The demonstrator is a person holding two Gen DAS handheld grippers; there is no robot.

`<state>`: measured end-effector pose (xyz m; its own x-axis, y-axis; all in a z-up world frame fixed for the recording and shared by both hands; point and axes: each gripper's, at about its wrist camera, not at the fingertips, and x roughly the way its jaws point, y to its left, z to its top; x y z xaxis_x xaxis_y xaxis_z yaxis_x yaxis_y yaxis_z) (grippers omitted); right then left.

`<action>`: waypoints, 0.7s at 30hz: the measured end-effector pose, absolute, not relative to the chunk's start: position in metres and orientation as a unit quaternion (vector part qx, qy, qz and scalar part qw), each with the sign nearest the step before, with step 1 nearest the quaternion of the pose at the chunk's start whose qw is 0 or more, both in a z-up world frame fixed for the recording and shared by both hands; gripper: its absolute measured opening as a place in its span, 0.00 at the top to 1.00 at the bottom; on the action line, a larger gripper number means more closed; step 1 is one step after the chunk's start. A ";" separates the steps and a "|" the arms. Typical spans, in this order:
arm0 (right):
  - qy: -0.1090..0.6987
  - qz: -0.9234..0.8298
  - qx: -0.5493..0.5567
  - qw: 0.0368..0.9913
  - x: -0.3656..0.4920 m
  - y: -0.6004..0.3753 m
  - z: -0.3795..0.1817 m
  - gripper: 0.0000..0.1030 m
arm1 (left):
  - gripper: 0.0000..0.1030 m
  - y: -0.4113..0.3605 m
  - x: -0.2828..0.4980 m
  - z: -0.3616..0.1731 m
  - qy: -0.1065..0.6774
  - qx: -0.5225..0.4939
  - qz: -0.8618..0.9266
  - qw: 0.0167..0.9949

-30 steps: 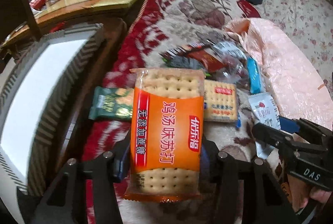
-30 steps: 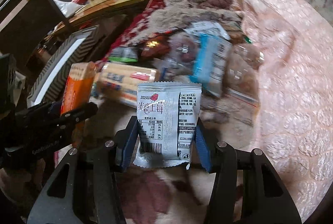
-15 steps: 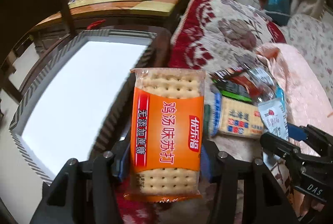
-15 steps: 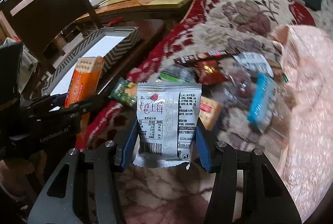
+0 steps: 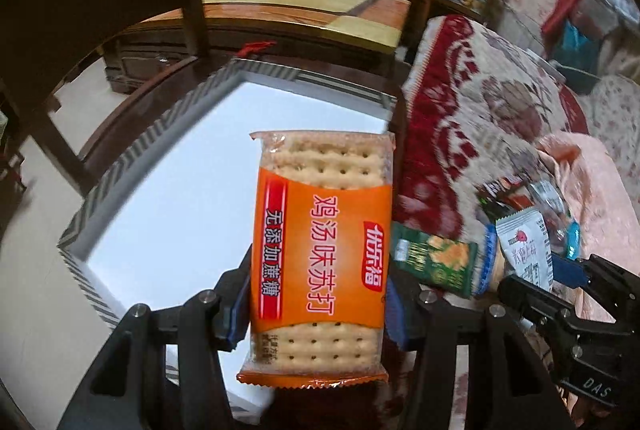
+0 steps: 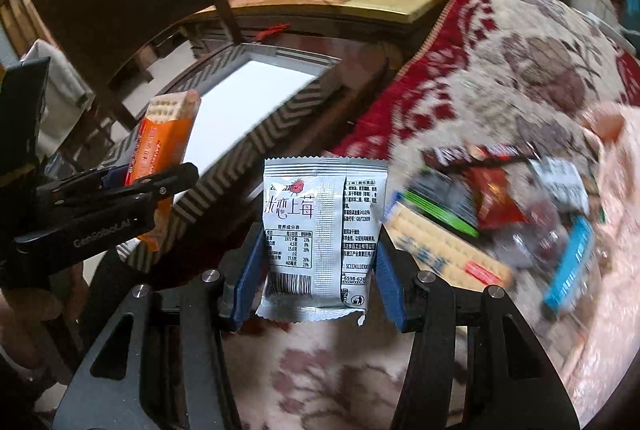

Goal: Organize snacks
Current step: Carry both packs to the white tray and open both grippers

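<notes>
- Behind both grippers is a sofa with a red and cream floral blanket (image 6: 500, 78), and beside it stands a white box (image 5: 168, 190) with a grey striped rim.
- One second ago the left wrist view looked at the snack pile on the blanket; now the white box fills most of this view.
- Left gripper (image 5: 318, 306) pinches the orange cracker pack (image 5: 320, 254) upright between its fingers, now above the box floor.
- Right gripper (image 6: 320, 262) pinches the silver strawberry pouch (image 6: 320, 238) as before; it has come closer to the box rim but is not over it.
- Remaining snacks (image 6: 500, 214) lie on the blanket, well apart from the box.
- I judge that the cracker pack is almost ready for release, and the pouch should follow it.
</notes>
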<state>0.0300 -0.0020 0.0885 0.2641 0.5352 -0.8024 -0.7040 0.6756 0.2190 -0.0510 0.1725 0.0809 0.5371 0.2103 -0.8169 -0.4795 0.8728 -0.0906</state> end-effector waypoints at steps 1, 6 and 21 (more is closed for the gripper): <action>0.462 0.398 -0.095 0.787 0.029 0.005 0.089 0.50 | 0.45 0.178 -0.052 0.080 0.438 -0.157 0.204 0.861; 0.453 0.427 -0.113 0.775 0.024 0.041 0.095 0.50 | 0.45 0.202 -0.059 0.078 0.440 -0.171 0.227 0.852; 0.458 0.477 -0.145 0.736 0.017 0.125 0.087 0.50 | 0.45 0.263 -0.076 0.064 0.450 -0.202 0.282 0.823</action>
<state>0.0170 0.1253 0.0874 0.1252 0.5694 -0.8125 -0.8352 0.5026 0.2235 -0.0761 0.2633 0.0641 0.4368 0.2824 -0.8541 -0.6458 0.7594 -0.0792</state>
